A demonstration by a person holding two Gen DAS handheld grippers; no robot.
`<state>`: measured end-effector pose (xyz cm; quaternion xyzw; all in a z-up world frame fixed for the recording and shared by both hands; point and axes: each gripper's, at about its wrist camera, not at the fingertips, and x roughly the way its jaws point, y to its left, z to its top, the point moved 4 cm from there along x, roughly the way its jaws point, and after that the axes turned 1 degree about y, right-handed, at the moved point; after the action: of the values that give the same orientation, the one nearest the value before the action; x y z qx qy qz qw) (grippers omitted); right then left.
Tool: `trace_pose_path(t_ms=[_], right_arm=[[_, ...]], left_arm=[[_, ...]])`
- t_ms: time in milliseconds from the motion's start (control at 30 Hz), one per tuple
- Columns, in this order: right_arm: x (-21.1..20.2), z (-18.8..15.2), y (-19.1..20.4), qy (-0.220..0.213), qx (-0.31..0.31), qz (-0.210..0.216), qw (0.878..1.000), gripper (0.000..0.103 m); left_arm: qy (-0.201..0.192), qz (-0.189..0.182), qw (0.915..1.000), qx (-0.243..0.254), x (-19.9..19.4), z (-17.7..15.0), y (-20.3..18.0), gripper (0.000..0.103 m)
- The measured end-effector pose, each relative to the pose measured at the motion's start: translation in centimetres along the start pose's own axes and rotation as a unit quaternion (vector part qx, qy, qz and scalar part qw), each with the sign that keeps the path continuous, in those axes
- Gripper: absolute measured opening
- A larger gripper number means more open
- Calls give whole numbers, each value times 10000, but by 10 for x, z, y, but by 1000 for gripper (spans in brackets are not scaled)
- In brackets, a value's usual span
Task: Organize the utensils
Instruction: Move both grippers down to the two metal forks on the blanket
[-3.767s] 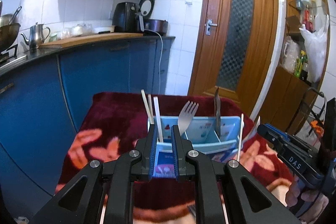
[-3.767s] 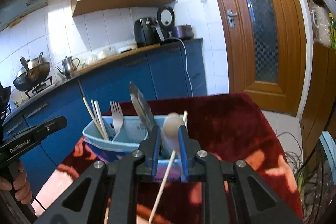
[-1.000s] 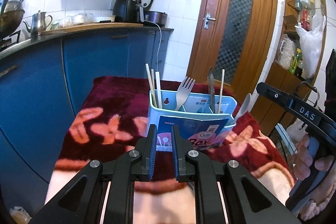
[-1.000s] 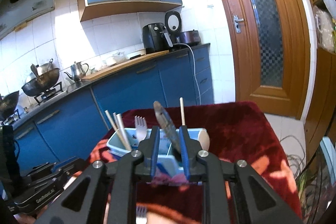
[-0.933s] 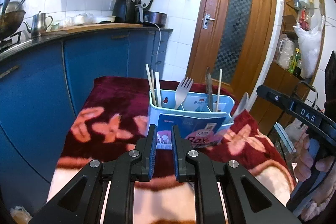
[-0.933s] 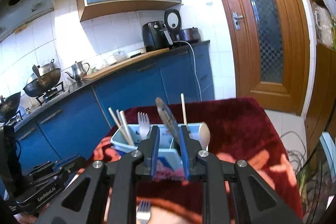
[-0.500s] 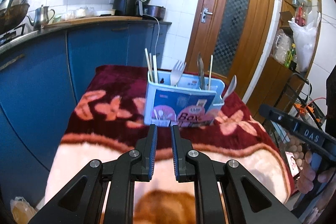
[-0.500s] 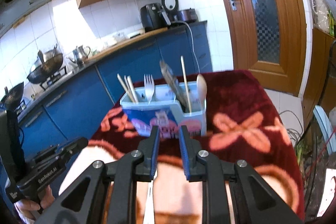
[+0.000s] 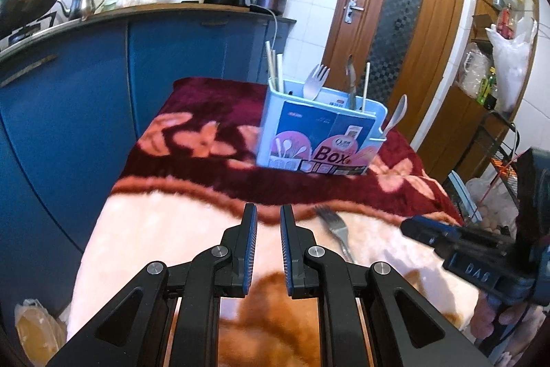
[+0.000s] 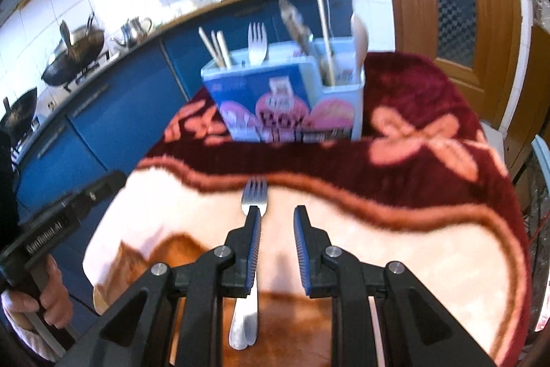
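A light-blue utensil box [image 9: 319, 133] [image 10: 285, 98] stands upright on the dark red part of the blanket. In it stand chopsticks [image 10: 216, 47], a fork [image 10: 257, 40], a knife [image 10: 295, 19], a single stick and a spoon [image 10: 359, 33]. A loose metal fork [image 10: 255, 191] [image 9: 335, 226] lies flat on the cream part, tines toward the box. My right gripper [image 10: 276, 212] hovers low over it, open and empty; its left finger [image 10: 252, 239] covers the fork's neck. My left gripper [image 9: 268, 212] is open by a narrow gap, empty, left of the fork.
The blanket [image 9: 172, 229] drapes a small table that drops off at the left and right edges. Blue kitchen cabinets [image 9: 86, 85] run along the left, a wooden door [image 9: 395, 33] stands behind, and a wire rack [image 9: 498, 153] is at the right. A hand [image 10: 51, 298] holds the left gripper's handle.
Both grippers have drawn back from the box and tipped down toward the blanket. The loose fork has come into view, and the right gripper has sunk over it.
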<state>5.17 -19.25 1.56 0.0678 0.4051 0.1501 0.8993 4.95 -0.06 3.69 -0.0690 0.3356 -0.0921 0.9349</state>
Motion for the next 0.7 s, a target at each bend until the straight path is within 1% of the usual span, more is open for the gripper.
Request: trace_pose_path(t_ms=[200, 467, 700], right_arm=[[21, -18, 3, 351, -46, 20, 9994, 22], [32, -26, 13, 536, -187, 46, 9984, 22], [42, -29, 18, 664, -354, -111, 9971, 22]], left_arm=[[136, 53, 9999, -78, 9, -8, 9, 13], [253, 28, 9996, -121, 19, -14, 12, 13], [303, -7, 9994, -146, 23, -17, 12, 13]])
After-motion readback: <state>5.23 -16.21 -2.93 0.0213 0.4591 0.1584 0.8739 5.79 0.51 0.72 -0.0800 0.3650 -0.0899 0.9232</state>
